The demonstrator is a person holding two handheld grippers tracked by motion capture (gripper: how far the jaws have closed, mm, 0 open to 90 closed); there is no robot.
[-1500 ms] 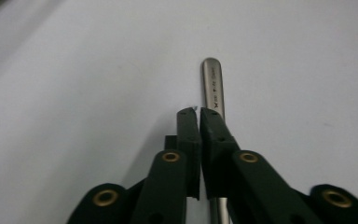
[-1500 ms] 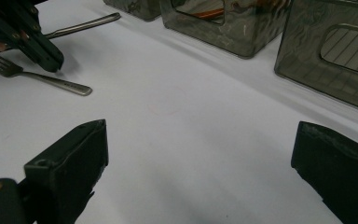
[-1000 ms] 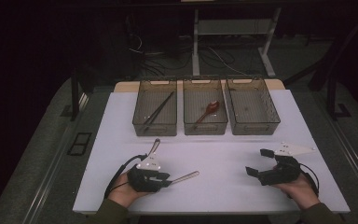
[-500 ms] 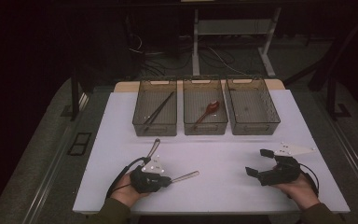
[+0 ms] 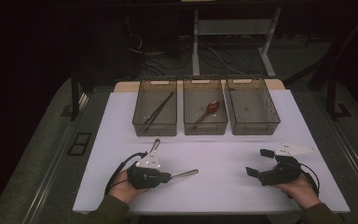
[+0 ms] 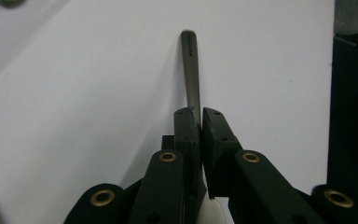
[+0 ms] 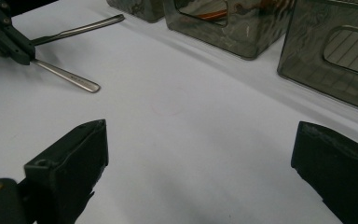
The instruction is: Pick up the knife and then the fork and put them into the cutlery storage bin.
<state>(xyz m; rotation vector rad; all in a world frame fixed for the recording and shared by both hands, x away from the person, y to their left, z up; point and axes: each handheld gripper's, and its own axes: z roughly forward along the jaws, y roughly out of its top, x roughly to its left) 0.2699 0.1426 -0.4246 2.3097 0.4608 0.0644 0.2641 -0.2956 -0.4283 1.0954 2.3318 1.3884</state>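
My left tool point(image 5: 165, 177) has just been closing, and its black jaws now pinch the slim silver metal utensil handle point(image 6: 190, 70) near one end. The rest of the handle lies out along the white tabletop point(image 5: 223, 163), pointing toward my other hand. I judge the grasp made and the lift still to come. A second silver utensil point(image 5: 154, 146) lies just behind that tool.

Three smoky clear plastic bins stand in a row at the far edge. The left bin point(image 5: 154, 108) holds dark sticks, the middle bin point(image 5: 205, 107) a red-brown spoon point(image 5: 209, 110), and the right bin point(image 5: 253, 106) looks bare.

My right tool point(image 5: 260, 163) rests on the tabletop, jaws wide apart, holding nothing.

The room around is dark, with cables and a white stand behind.
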